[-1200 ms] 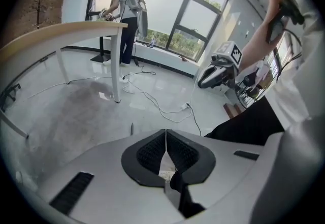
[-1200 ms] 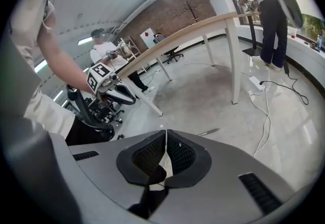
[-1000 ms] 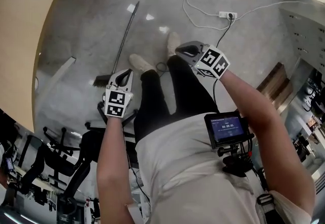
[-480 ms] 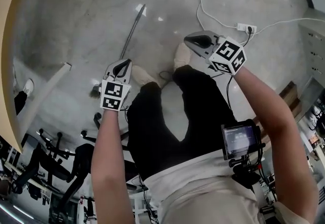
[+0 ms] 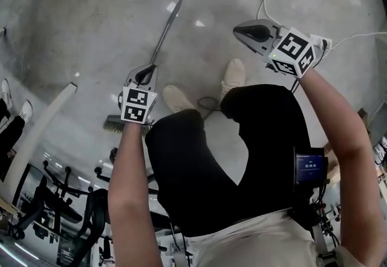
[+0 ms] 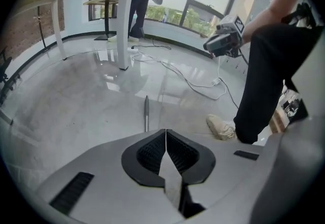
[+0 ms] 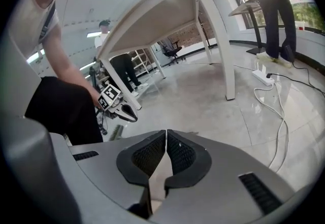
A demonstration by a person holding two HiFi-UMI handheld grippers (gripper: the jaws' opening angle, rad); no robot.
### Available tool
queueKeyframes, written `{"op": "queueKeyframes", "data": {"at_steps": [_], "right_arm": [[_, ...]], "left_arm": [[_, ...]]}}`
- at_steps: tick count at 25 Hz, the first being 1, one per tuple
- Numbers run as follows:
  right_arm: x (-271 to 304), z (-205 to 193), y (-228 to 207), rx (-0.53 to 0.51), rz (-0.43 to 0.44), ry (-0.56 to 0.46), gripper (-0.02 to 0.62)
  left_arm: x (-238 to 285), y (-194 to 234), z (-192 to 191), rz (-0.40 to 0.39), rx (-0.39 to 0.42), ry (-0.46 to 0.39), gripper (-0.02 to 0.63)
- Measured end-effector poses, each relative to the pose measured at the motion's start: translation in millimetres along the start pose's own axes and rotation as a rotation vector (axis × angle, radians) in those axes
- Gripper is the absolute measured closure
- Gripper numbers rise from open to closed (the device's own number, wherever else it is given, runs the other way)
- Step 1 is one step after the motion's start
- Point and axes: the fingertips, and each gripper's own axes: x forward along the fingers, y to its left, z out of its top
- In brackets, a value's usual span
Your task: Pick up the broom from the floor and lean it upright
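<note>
- Head view: broom (image 5: 162, 42) lies flat on the floor (image 5: 66, 11). Long axis runs from brush head (image 5: 116, 121) at near left to the handle tip at far right, slanting away from the person. L gripper (image 5: 147, 69) sits over the lower handle, just past the brush end. Fingers are pressed together w/ nothing in them; no contact w/ broom as far as I can tell. R gripper (image 5: 238, 31) is well off to the right of the handle, beyond the shoes (image 5: 233, 75); fingers also together, empty.
- Left gripper view: fingers meet tip to tip, no gap, nothing between. Handle (image 6: 146, 112) shows just beyond the tips, slightly left, running straight away and nearly in line w/ the seam between the fingers.
- Right gripper view: fingers closed on nothing. Brush end shows low left, under the L gripper; handle isn't clear here.
- Judgement: L hand is nearer by far. Once spread, its fingers should drop either side of the handle, across its axis. R is too far off to grab first; prob. steadies the upper handle later.
</note>
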Motion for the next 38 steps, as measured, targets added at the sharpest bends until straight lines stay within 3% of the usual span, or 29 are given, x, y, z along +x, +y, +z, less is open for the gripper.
{"op": "queueKeyframes", "data": {"at_steps": [6,10,13,16,21,24,27,31,38], "right_arm": [[43.0,-22.0,-50.4,-0.12,0.01,0.014,0.577],[56.2,-16.9,-65.7,-0.175,0.017,0.025,0.577],[67.1,-12.0,-78.1,-0.199,0.015,0.02,0.577],[77.9,-11.1,-92.5,-0.219,0.017,0.018,0.577],[74.8,0.4,-111.5,-0.237,-0.011,0.019,0.577],[83.7,5.1,-123.5,-0.238,-0.019,-0.003,0.577],[89.2,6.4,-132.3,-0.246,-0.025,-0.011,0.577],[85.0,7.9,-127.8,-0.25,-0.035,-0.02,0.577],[73.0,4.3,-122.2,-0.193,-0.049,-0.017,0.577]], "left_arm": [[73.3,33.0,-62.9,0.023,-0.035,0.033,0.594],[100.3,47.6,-81.0,0.044,-0.058,0.052,0.594],[122.1,51.7,-94.4,0.037,-0.135,0.106,0.594],[141.8,54.5,-113.5,0.055,-0.098,0.174,0.592],[137.4,54.2,-108.2,0.103,-0.054,0.145,0.573],[141.9,57.0,-112.3,0.103,-0.064,0.154,0.495],[155.5,53.9,-114.9,0.074,-0.03,0.204,0.482],[157.4,53.5,-114.7,0.098,0.02,0.27,0.505],[138.7,54.1,-105.2,0.094,-0.095,0.244,0.531]]}}
